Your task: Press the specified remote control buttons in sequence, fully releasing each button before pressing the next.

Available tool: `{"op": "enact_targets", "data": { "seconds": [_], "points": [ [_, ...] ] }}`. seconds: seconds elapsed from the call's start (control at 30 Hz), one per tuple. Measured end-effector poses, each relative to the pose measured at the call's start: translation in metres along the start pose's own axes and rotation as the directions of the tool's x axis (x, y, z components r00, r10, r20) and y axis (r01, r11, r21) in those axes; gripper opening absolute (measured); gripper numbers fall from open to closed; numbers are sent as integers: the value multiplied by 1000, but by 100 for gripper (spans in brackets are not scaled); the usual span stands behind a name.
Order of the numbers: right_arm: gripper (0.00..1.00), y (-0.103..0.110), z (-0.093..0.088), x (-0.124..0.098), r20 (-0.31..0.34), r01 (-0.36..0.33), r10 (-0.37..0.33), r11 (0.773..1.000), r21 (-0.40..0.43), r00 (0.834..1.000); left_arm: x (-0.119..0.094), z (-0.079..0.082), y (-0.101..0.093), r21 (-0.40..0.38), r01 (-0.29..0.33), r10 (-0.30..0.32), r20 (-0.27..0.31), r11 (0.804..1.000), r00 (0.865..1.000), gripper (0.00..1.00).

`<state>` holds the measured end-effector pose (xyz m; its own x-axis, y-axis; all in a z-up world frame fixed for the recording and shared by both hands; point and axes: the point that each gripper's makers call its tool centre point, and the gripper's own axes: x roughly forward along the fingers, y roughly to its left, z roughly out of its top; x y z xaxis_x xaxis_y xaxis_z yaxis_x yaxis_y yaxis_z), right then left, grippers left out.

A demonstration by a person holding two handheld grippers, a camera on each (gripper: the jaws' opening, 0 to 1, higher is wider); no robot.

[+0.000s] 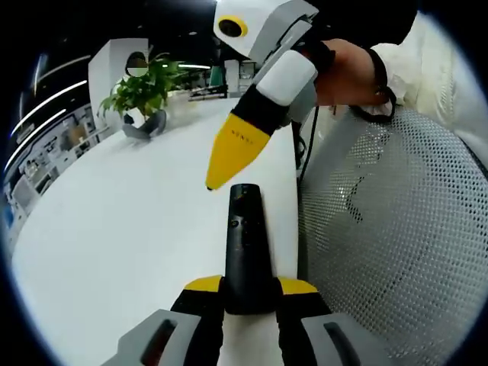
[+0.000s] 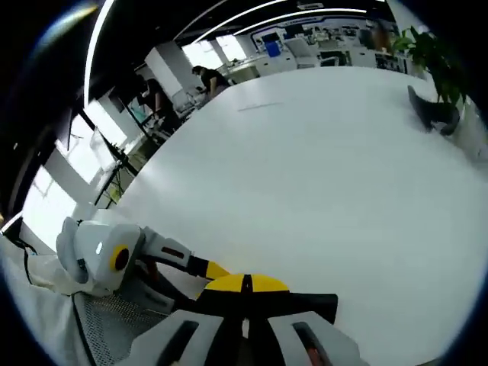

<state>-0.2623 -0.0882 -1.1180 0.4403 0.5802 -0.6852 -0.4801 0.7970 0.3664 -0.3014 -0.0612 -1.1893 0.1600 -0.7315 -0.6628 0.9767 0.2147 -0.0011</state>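
Observation:
A slim black remote (image 1: 244, 236) points away from me over the white table (image 1: 137, 229), and my left gripper (image 1: 250, 284) is shut on its near end, a yellow-tipped jaw on each side. My right gripper (image 1: 211, 181) comes down from the upper right, held by a hand (image 1: 347, 72). Its yellow jaws are shut into one point, just left of the remote's far end; I cannot tell whether it touches. In the right gripper view, my right gripper (image 2: 245, 284) is shut above the black remote (image 2: 309, 305), and the left gripper (image 2: 216, 270) reaches in from the left.
A potted plant (image 1: 141, 91) stands at the table's far side, also seen as the plant (image 2: 436, 57). A white mesh chair (image 1: 396, 229) sits against the table's right edge. Desks and people (image 2: 206, 76) are beyond the table.

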Motion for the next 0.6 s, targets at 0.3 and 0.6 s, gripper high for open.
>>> {"op": "enact_targets", "data": {
  "seconds": [0.3,0.6],
  "points": [
    [7,-8,17,-43,168,148,-127,982,-121,978,1,0,1,-2,2,-2,-10,1000,1000,25],
    [40,-33,24,-71,300,246,-209,965,-90,931,1,-1,11,13,22,-22,-19,1000,1000,25]
  ]
}}
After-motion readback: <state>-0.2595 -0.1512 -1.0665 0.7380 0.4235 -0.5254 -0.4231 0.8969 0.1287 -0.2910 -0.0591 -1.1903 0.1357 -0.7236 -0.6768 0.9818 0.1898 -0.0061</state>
